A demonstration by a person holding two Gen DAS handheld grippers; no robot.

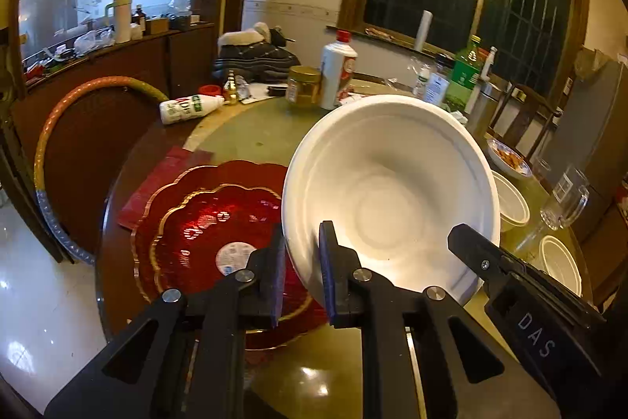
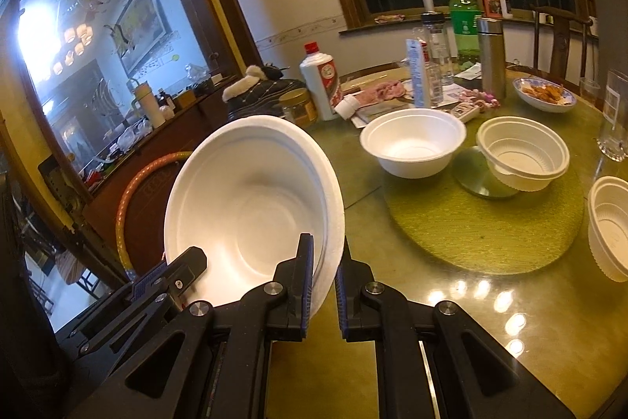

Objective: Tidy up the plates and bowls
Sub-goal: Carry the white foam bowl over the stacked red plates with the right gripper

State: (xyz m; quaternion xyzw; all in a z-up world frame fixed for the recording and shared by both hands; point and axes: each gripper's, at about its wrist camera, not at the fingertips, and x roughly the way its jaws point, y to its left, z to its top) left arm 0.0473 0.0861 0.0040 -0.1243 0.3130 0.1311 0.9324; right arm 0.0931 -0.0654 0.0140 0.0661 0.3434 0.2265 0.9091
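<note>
Looking along the left gripper (image 1: pixel 302 273), its pads pinch the near rim of a white foam bowl (image 1: pixel 392 191), tilted above the red scalloped plates (image 1: pixel 204 222). From the right gripper (image 2: pixel 324 285), jaws clamp the opposite rim; other white bowls (image 2: pixel 412 140) sit on the green table (image 2: pixel 451 301).

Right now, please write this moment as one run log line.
left tongs: shut on white bowl rim | right tongs: shut on same rim | bowl: tilted, lifted | red plates: below
</note>
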